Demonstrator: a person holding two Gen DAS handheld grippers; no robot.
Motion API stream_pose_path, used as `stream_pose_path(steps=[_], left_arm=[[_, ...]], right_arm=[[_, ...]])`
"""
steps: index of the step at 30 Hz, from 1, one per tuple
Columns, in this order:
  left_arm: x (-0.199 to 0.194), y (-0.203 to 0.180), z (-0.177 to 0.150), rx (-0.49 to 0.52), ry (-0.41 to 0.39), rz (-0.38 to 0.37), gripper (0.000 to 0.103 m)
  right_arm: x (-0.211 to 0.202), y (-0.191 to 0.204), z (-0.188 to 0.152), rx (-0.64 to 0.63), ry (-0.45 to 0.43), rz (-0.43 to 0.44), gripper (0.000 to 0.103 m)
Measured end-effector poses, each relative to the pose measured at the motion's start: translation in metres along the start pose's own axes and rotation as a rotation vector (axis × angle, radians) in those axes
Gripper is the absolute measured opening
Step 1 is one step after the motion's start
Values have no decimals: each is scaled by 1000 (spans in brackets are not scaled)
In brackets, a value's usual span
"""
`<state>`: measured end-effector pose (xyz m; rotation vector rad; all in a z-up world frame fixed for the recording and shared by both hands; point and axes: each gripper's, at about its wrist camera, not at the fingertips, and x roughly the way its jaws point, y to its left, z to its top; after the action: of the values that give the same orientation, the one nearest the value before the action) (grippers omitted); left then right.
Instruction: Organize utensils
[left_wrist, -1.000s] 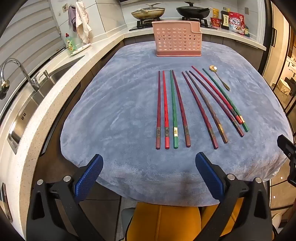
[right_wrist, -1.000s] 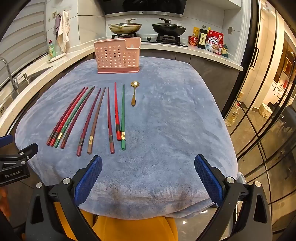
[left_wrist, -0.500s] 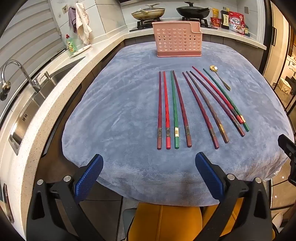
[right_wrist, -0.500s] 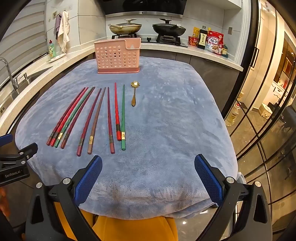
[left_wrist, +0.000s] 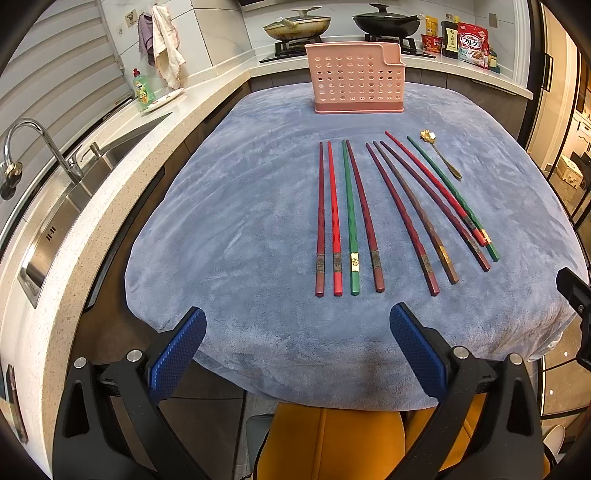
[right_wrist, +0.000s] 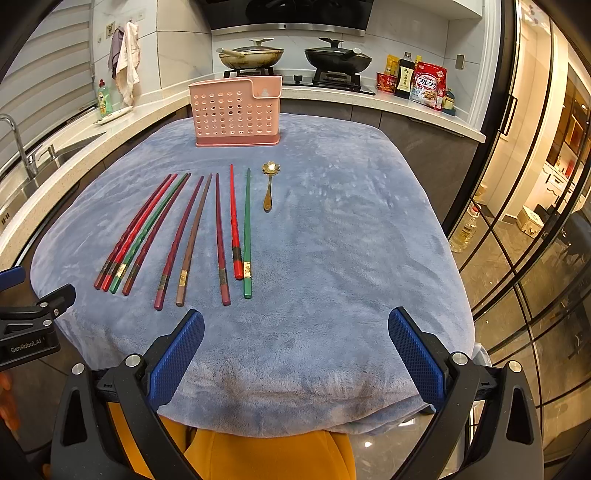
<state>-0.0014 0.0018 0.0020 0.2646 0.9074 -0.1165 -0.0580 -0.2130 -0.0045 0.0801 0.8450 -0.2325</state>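
Holding our left gripper (left_wrist: 297, 341) and right gripper (right_wrist: 295, 341) wide apart and empty above the blanket's (left_wrist: 229, 229) near edge, we see chopsticks (left_wrist: 351, 218) ahead, a spoon (right_wrist: 268, 186) beyond, and farthest, the pink basket (left_wrist: 356, 83).

A grey-blue plush cloth (left_wrist: 229, 229) is covering the table, draping over its near edge. Along the left, a speckled pale countertop (left_wrist: 92, 206) is running past a steel sink (left_wrist: 55, 225) with a curved faucet (left_wrist: 26, 133). At the far wall, two lidded pans (right_wrist: 251, 55) are sitting on the stove. On the right, glass doors (right_wrist: 524, 229) are glowing with warm amber light.
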Motion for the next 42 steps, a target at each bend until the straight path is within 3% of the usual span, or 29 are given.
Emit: stream_pose_path(steps=[42], left_arm=[[0, -1, 0, -2, 0, 2, 95]], right_arm=[[0, -1, -1, 4, 1, 2, 96]])
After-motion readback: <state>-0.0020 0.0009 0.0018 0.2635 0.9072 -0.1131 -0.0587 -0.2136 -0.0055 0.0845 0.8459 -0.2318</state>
